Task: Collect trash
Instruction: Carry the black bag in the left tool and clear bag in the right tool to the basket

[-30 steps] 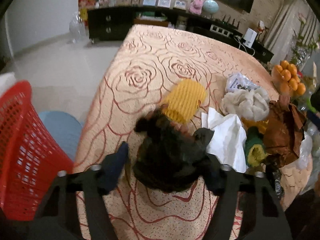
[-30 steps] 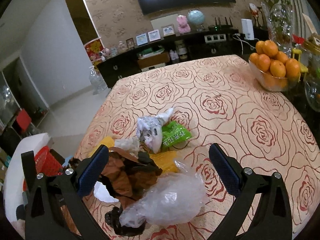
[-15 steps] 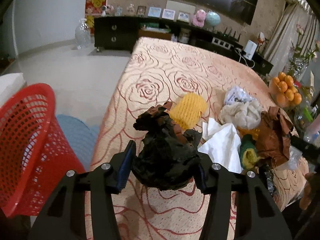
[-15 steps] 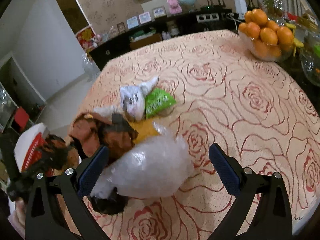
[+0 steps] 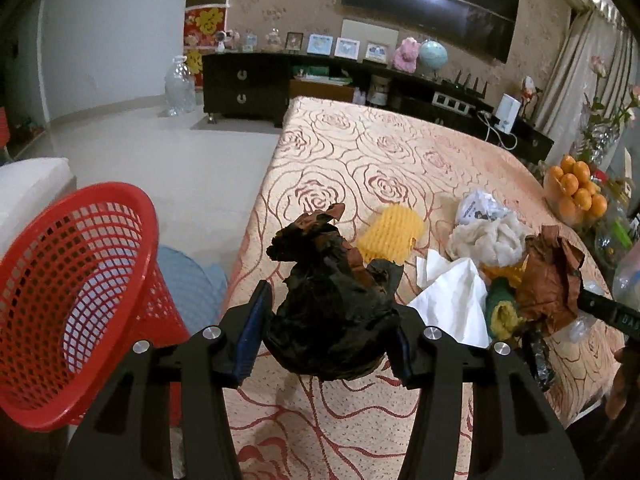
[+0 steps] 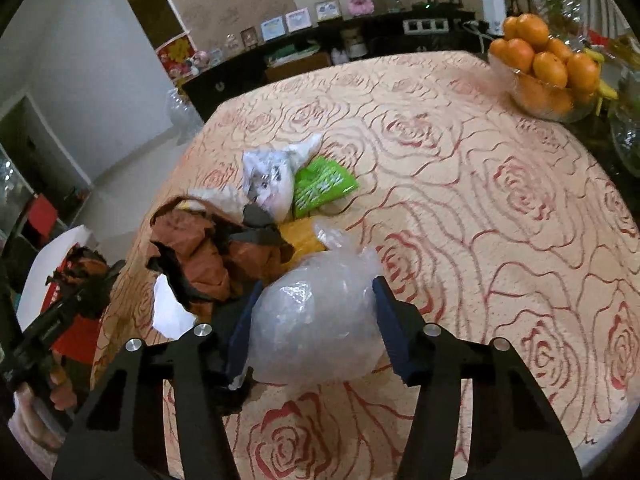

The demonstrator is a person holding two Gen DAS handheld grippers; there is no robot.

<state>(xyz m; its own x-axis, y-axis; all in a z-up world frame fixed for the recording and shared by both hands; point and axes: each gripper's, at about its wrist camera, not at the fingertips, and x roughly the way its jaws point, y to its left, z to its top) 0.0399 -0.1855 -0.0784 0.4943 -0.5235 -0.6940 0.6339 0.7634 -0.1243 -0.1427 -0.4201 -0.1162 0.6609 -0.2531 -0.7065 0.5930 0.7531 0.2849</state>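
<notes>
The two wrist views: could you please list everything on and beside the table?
black crumpled bag: one, black-brown, held in left gripper
clear plastic bag: one, translucent, between closing right gripper pads
red basket: one, beside table
yellow foam net: one, on tablecloth
brown paper: one, in pile
white tissue: one, in pile
green packet: one, behind pile
oranges: several, in glass bowl

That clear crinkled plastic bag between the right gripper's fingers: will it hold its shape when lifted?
Probably not. The clear crinkled plastic bag looks puffy and thin, so it should squash as the closing right gripper pinches it. Likely very light. Its glossy film may slip.
</notes>
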